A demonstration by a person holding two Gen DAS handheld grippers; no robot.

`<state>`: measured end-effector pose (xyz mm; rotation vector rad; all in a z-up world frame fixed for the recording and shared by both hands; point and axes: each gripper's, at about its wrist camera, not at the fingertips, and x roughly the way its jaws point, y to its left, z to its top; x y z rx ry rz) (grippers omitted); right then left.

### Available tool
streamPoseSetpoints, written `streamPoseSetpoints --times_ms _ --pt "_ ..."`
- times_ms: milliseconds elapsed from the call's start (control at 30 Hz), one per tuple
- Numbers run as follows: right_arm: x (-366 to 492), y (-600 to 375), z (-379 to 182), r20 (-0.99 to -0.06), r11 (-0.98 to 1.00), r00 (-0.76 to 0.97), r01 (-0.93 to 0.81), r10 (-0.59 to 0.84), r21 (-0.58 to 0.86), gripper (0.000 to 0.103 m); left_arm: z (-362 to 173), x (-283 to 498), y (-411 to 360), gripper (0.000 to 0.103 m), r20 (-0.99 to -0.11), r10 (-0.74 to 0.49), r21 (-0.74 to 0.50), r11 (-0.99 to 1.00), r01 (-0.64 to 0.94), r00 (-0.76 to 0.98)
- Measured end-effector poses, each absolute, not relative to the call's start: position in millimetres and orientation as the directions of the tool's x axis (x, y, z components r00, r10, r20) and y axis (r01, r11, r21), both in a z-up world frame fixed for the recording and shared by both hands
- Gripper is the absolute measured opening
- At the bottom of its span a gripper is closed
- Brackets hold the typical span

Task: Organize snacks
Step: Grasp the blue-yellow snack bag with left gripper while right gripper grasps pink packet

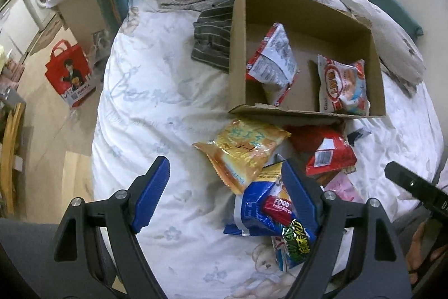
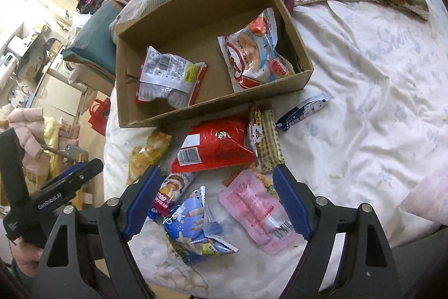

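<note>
Hovering wide and empty over the bed (image 2: 364,102), both tongs, left tongs (image 1: 224,201) and right tongs (image 2: 215,201), face light, crinkly, slippery snack packets (image 2: 212,147) lying before the cardboard box (image 2: 294,27), likely best pinched at a flat sealed edge.

Snack packets (image 2: 212,147) beside cardboard box (image 2: 280,16)

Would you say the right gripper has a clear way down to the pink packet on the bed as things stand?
Probably yes. The right gripper is open above the bed, and the pink packet lies flat and uncovered beside its right finger. Only the blue packet lies close by, apparently not on it.
</note>
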<state>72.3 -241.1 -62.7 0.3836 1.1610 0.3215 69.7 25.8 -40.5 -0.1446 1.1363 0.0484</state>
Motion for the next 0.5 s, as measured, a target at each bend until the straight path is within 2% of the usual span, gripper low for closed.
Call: streamPoseSetpoints --times_ms 300,500 --pt "80 -235 -75 -0.834 0.889 0.337 -0.020 0.437 0.457 0.084 -59 72 48 0.079 -0.935 -0.049 -0.130 0.969 -0.211 0.350" --pt "81 -238 -77 -0.835 0.885 0.332 -0.003 0.440 0.465 0.084 -105 74 23 0.078 -0.974 -0.134 -0.162 0.976 -0.148 0.183"
